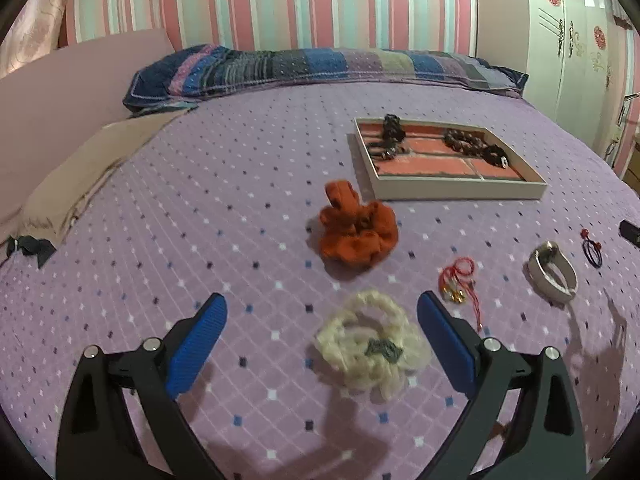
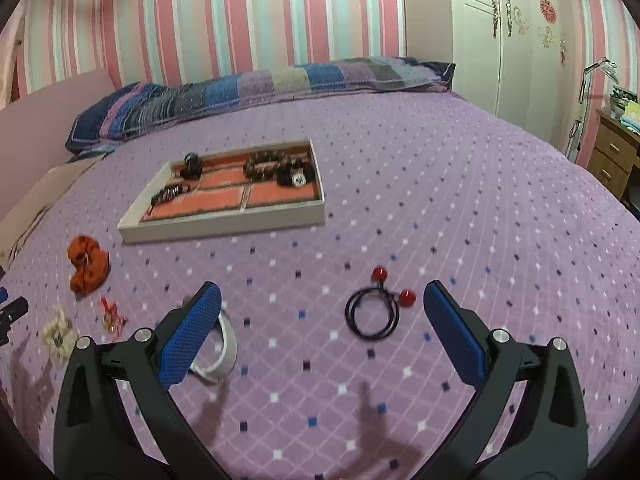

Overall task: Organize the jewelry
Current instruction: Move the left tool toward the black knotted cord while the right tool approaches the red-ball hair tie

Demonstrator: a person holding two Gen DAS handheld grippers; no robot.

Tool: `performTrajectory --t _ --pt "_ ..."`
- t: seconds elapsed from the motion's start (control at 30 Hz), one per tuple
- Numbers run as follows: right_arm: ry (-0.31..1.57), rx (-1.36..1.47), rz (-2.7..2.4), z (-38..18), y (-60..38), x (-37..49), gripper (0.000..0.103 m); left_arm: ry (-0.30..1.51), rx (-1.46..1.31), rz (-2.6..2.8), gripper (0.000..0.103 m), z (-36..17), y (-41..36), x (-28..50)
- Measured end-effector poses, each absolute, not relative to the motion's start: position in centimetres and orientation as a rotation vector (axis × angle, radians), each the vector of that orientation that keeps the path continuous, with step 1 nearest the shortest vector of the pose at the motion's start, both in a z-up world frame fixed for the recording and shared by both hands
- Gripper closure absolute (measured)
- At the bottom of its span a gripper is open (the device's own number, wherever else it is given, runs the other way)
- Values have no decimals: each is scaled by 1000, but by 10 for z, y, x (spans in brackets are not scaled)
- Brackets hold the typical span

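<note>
My left gripper (image 1: 322,312) is open above the bed, its blue pads on either side of a cream scrunchie (image 1: 370,346) lying on the cover, not touching it. An orange scrunchie (image 1: 356,230), a red cord charm (image 1: 460,284), a white bracelet (image 1: 554,276) and a black hair tie with red beads (image 1: 592,246) lie around it. My right gripper (image 2: 322,300) is open too, with the black hair tie (image 2: 374,314) between its fingers and the white bracelet (image 2: 220,350) behind its left finger. The compartment tray (image 2: 224,222) holds dark bead bracelets (image 2: 266,164).
A purple diamond-pattern cover (image 1: 200,200) spans the bed, with a striped pillow (image 1: 304,66) at the far end. A beige cloth (image 1: 80,184) lies at the left edge. A white wardrobe (image 2: 516,40) and a wooden nightstand (image 2: 616,156) stand to the right. The left gripper's tip (image 2: 12,312) shows at the far left.
</note>
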State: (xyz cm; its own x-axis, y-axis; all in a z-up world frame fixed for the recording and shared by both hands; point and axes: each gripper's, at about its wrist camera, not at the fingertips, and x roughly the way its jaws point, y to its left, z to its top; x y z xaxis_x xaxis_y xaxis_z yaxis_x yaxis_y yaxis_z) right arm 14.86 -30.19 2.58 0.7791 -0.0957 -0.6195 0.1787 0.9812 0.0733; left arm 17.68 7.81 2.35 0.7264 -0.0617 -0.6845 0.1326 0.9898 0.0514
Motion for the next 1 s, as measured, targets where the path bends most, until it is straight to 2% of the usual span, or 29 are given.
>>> performTrajectory --t 0.5,1.0 --pt "679 80 -176 10 -310 139 5 819 32 -156 9 -2 65 145" --pt "704 75 -195 -9 -343 139 5 792 106 -291 9 -16 -13 82"
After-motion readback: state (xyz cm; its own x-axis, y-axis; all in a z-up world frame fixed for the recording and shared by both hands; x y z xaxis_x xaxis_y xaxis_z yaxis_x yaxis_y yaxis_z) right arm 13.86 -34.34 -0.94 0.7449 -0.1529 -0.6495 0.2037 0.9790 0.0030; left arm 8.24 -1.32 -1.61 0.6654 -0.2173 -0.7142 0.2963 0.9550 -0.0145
